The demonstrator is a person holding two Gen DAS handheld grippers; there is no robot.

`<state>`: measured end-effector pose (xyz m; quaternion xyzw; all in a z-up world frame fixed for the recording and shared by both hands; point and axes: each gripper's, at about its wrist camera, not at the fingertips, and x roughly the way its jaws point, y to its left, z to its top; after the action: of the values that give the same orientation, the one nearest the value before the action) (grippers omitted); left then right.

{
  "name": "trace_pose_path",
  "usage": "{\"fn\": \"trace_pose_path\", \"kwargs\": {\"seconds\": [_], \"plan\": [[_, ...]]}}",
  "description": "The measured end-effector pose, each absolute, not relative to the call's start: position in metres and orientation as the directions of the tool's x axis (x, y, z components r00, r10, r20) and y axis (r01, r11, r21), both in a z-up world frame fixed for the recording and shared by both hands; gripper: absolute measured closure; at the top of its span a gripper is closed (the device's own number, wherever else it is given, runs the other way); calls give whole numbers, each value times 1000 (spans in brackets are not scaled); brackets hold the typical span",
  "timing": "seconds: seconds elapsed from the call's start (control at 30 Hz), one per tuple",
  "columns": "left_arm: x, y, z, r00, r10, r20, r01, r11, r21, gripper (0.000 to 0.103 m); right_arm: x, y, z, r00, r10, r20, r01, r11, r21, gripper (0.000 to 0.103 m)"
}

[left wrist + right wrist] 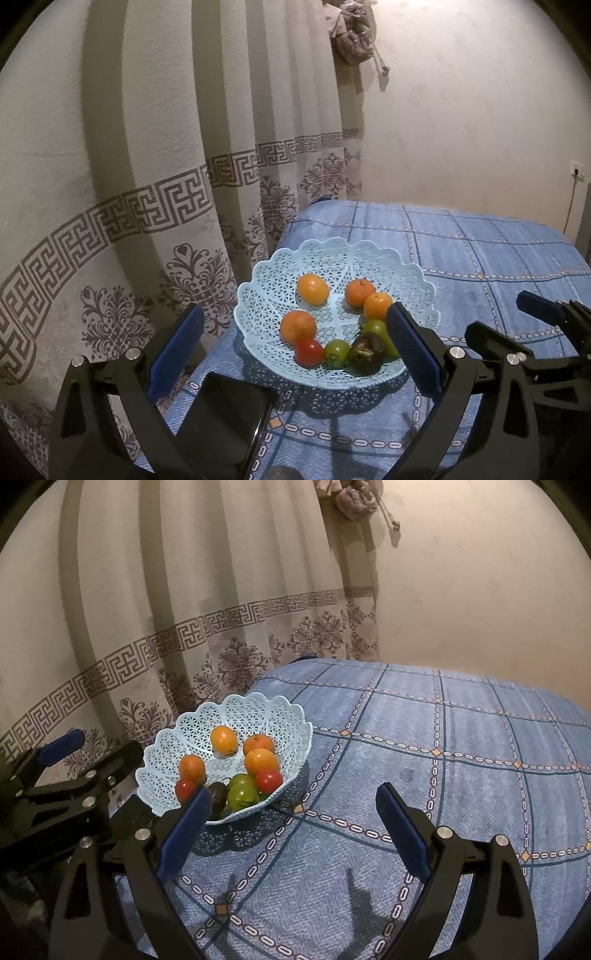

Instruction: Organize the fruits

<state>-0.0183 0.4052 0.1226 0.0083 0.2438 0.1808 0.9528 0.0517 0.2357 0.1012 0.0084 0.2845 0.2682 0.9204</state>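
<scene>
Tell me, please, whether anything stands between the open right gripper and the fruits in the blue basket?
Nothing visible does. The right gripper hangs open above bare blue tablecloth, with the basket ahead and to its left. The left gripper is over the basket's near side, beside that path, not across it.

The room I'm working in is dim and warm-toned, both views grainy and slightly soft. Light comes from overhead, flaring at twelve to one o'clock on the pale plaster wall [461, 110]. The light-blue lattice plastic basket [266, 295] throws a lacy shadow toward six o'clock across the blue checked cloth [461, 775]. Small highlights glint on the round orange fruits [313, 289]. Fisheye distortion bows the beige patterned curtain [166, 609]; black vignette fills the corners.
</scene>
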Motion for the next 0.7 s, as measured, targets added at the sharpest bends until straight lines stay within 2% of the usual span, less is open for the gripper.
{"fn": "trace_pose_path", "kwargs": {"seconds": [0.5,0.6,0.7], "plan": [[-12,416,111,770,385,-508,-388,916,106,3,44,250,98,697,481,-533,-521,849,85,13],[-12,416,112,770,388,-506,-389,915,108,3,44,252,97,692,481,-538,-527,846,78,5],[-12,415,113,770,391,-505,-390,914,114,3,44,252,98,695,481,-534,-526,847,78,5]]}}
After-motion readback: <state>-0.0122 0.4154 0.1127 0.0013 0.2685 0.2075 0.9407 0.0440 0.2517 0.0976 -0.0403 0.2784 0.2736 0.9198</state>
